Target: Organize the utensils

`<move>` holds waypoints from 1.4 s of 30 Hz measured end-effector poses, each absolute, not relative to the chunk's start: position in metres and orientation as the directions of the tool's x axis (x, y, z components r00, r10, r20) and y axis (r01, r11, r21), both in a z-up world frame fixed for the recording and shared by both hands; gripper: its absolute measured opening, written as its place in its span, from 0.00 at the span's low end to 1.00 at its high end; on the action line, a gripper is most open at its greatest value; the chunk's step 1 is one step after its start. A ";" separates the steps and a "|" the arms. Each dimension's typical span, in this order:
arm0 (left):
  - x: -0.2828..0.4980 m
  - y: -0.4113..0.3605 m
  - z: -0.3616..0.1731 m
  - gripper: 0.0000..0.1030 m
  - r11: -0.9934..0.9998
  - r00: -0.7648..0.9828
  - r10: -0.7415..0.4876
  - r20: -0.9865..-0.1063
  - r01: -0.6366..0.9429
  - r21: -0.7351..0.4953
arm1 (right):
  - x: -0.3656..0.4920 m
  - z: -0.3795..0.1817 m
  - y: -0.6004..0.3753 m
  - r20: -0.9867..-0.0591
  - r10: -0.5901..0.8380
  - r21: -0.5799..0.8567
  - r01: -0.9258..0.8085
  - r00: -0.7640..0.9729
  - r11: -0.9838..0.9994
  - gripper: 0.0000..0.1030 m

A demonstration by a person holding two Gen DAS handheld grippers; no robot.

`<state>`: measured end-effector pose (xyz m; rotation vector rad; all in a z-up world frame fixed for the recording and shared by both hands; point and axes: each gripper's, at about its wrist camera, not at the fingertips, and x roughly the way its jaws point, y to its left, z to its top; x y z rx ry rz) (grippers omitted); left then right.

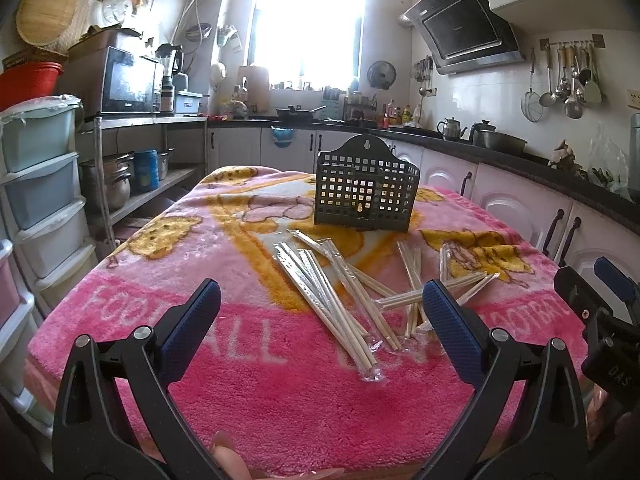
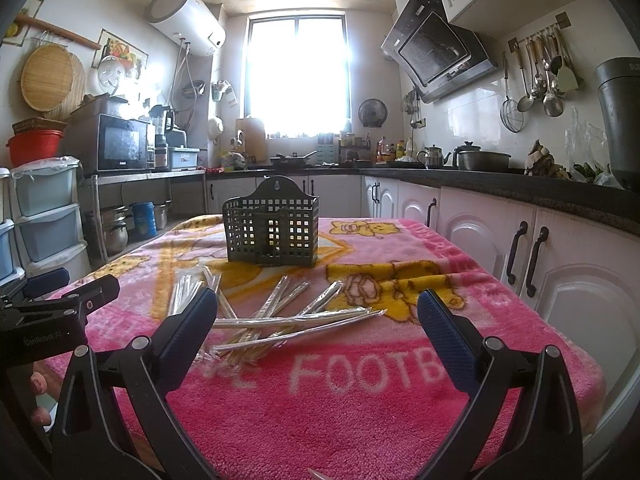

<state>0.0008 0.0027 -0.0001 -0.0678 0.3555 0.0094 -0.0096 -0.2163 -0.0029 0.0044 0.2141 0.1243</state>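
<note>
Several pairs of wooden chopsticks in clear wrappers [image 1: 340,292] [image 2: 280,316] lie scattered on a table covered by a pink blanket [image 1: 260,380] [image 2: 340,420]. Behind them stands a dark green perforated utensil holder [image 1: 366,188] [image 2: 272,232], upright and seemingly empty. My left gripper [image 1: 320,300] is open above the near part of the blanket, with the chopsticks between and beyond its fingers. My right gripper [image 2: 318,308] is open too, just short of the chopstick pile. Each gripper shows at the edge of the other's view: the right gripper [image 1: 612,320] and the left gripper [image 2: 60,300].
White kitchen cabinets [image 2: 520,248] under a dark counter [image 2: 520,188] run along the right of the table. A plastic drawer tower [image 1: 36,200] and a metal shelf with pots [image 1: 120,184] stand at the left. Fingers of a hand [image 2: 38,396] show at the left edge.
</note>
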 end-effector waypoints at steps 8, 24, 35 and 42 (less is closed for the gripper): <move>0.001 0.003 0.000 0.90 0.998 0.937 -0.005 -0.350 -0.019 -0.065 | -0.010 -0.002 -0.215 -0.214 0.124 0.019 -0.123 0.969 0.992 0.94; 0.011 0.007 -0.001 0.90 0.994 0.925 -0.060 -0.375 0.019 -0.111 | 0.000 -0.006 -0.212 -0.250 0.134 0.020 -0.134 0.959 0.991 0.94; 0.039 0.026 0.005 0.90 0.986 0.902 -0.076 -0.426 0.005 -0.166 | 0.045 0.004 -0.216 -0.362 0.180 0.042 -0.177 0.915 0.983 0.94; 0.071 0.047 0.017 0.90 0.961 0.882 -0.174 -0.437 0.056 -0.270 | 0.085 0.011 -0.215 -0.436 0.194 0.079 -0.177 0.879 0.981 0.94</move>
